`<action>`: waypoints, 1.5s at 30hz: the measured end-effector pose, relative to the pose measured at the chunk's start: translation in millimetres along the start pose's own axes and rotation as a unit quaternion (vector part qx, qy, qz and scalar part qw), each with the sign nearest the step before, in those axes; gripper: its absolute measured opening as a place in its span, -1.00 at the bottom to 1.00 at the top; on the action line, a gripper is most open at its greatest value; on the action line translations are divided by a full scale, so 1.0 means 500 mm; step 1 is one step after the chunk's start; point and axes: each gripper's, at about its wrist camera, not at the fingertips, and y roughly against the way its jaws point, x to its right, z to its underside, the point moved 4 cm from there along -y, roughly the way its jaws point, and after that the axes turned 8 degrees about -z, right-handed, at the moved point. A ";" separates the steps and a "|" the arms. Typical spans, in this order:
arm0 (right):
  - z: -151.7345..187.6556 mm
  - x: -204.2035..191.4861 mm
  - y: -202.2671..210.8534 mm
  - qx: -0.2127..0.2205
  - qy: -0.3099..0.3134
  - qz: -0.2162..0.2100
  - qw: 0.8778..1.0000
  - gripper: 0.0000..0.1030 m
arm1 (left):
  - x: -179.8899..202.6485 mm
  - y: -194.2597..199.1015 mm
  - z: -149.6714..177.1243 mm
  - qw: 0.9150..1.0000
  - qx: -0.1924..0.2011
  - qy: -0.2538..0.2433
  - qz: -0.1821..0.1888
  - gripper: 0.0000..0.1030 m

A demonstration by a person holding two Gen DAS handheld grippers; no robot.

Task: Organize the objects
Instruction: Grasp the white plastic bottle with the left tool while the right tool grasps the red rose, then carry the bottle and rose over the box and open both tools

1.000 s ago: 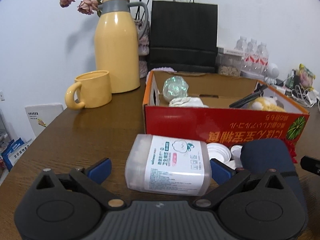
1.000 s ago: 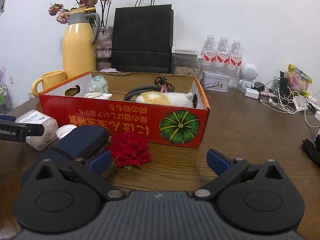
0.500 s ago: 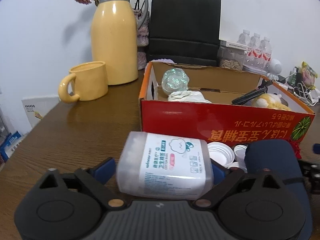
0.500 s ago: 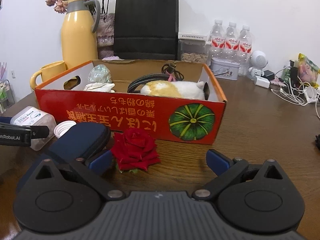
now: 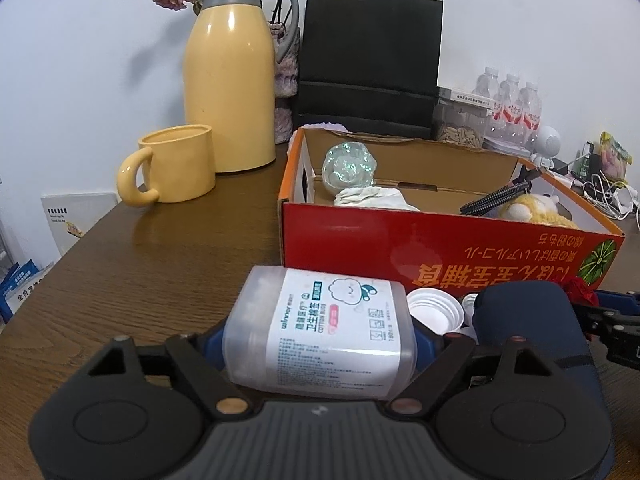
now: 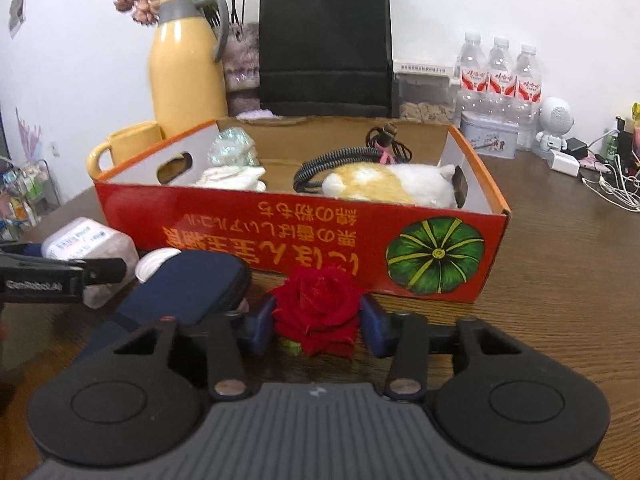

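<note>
Wooden table [image 6: 560, 280], box [image 6: 280, 236] behind. Left fingers [image 5: 320, 340] closing, pressing the light, slick swab jar's [image 5: 320, 332] ends. Right fingers [image 6: 318, 322] closing around a soft, crushable rose [image 6: 318, 308]; grip gently.

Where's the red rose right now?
In the right wrist view the red rose lies on the table, centre, between the closing fingers of the right tool, just before the red box, right of the navy case.

1. Clear cotton-swab box [image 5: 324, 338], white label up, lies on its side before the red carton [image 5: 452, 258]
2. Red rose [image 6: 318, 312] on the table, apparently artificial, just before the carton's pumpkin print
</note>
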 end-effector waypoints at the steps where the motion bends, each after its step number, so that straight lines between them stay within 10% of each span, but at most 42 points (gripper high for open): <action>1: 0.000 -0.002 0.005 0.005 0.003 0.005 1.000 -0.22 | -0.001 0.002 0.000 1.000 0.002 0.002 0.000 0.62; 29: -0.113 -0.034 0.091 0.137 0.063 0.006 0.988 -0.34 | 0.025 0.125 -0.116 0.990 0.140 0.035 -0.005 0.61; 45: -0.214 -0.039 -0.048 0.130 0.083 0.010 0.988 -0.34 | 0.087 0.004 -0.246 0.990 0.139 0.039 -0.006 0.61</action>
